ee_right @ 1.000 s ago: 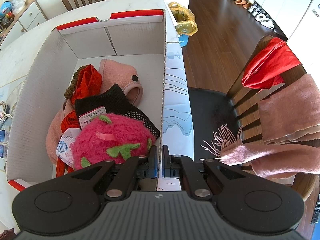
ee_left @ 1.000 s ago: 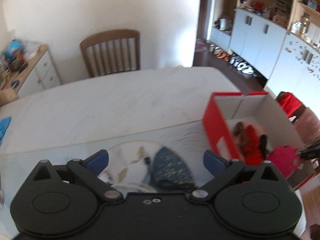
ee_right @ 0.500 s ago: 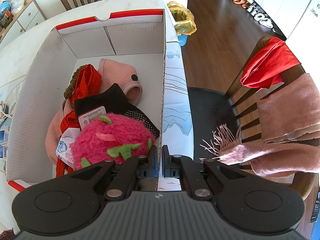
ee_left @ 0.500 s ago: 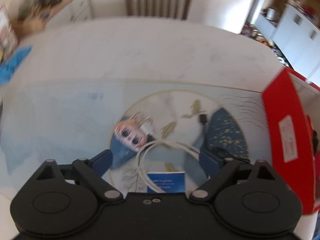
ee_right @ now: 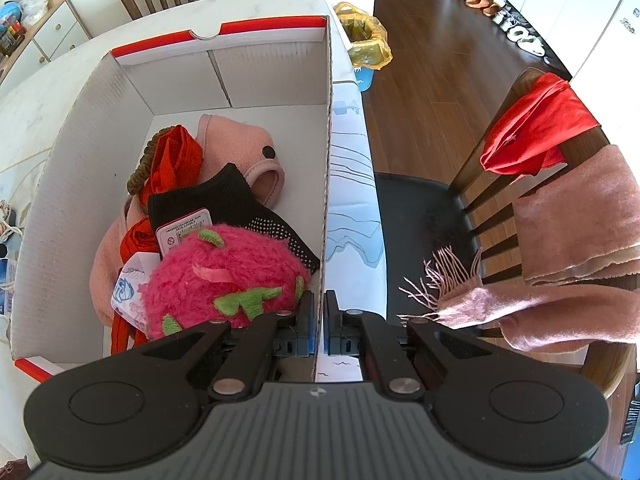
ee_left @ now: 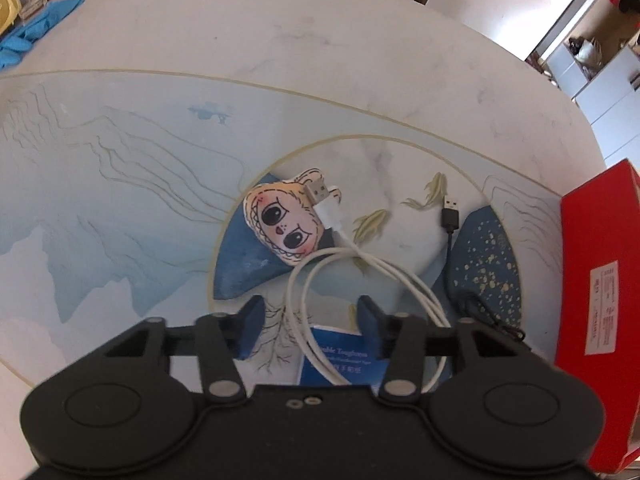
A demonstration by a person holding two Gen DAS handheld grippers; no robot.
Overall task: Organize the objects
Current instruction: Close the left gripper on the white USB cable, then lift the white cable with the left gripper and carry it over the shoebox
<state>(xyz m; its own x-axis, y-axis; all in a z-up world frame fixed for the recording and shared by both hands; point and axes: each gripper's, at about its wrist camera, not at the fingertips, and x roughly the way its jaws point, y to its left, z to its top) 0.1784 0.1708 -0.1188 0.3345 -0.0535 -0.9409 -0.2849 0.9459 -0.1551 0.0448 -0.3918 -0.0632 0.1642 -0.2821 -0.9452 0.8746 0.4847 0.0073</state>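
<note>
our left tongs [ee_left: 308,330] closing round the white cable [ee_left: 348,264] on the desk [ee_left: 360,60] w/ pads not touching yet, right tongs [ee_right: 318,320] clamped on box wall [ee_right: 326,160] to steady it for drop-in.

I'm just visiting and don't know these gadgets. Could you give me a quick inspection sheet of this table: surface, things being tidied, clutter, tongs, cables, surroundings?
Surface: white table with a blue illustrated mat.
Job's things: open box holds a pink fuzzy toy, black glove and pink and red fabric; a doll-face charm and a blue packet lie on the mat.
Clutter: blue cloth at the far edge.
Tongs: left tongs closing, the white cable's loop between the pads, not yet pinched; right tongs shut on the box wall.
Cables: white cable looped, its plug on the charm; black cable beside it.
Surroundings: chair draped with scarves, wood floor.
</note>
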